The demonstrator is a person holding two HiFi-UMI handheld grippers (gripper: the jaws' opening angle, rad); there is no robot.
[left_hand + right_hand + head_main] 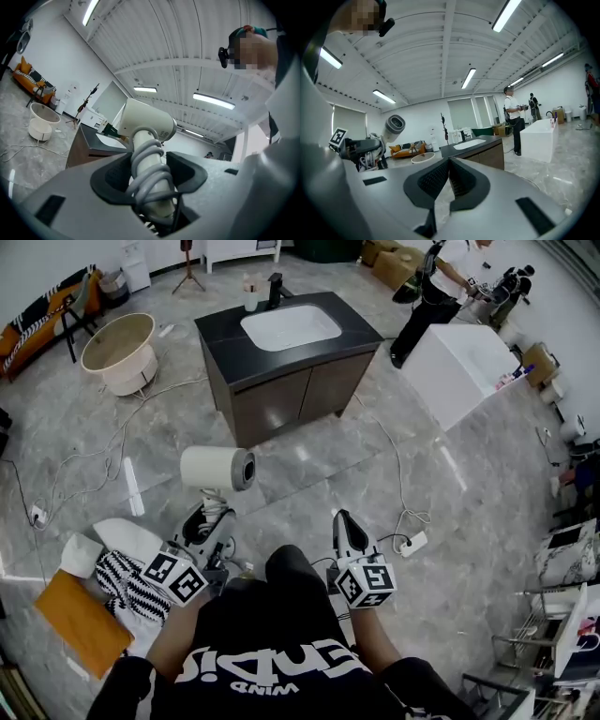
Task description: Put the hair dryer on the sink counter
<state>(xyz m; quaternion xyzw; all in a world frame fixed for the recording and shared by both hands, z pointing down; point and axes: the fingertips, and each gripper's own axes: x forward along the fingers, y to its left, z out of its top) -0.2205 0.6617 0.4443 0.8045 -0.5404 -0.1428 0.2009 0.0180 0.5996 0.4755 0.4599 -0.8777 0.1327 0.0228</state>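
Observation:
The white hair dryer (217, 468) is held above the grey floor, barrel level, its handle pointing down into my left gripper (202, 524). In the left gripper view the handle (149, 161), wrapped in its grey cord, is clamped between the black pads of that gripper (150, 180). My right gripper (341, 521) hovers to the right of it, jaws together and empty (449, 164); the dryer (393, 125) shows at its left. The sink counter (230, 338), dark-topped with a white basin, stands ahead (480, 143).
A black faucet (275, 287) stands at the counter's back. A round beige tub (119, 352) sits far left, a white bathtub (459, 367) and a person (436, 287) far right. Cables and a power strip (412, 543) lie on the floor, cloths (127, 582) at my left.

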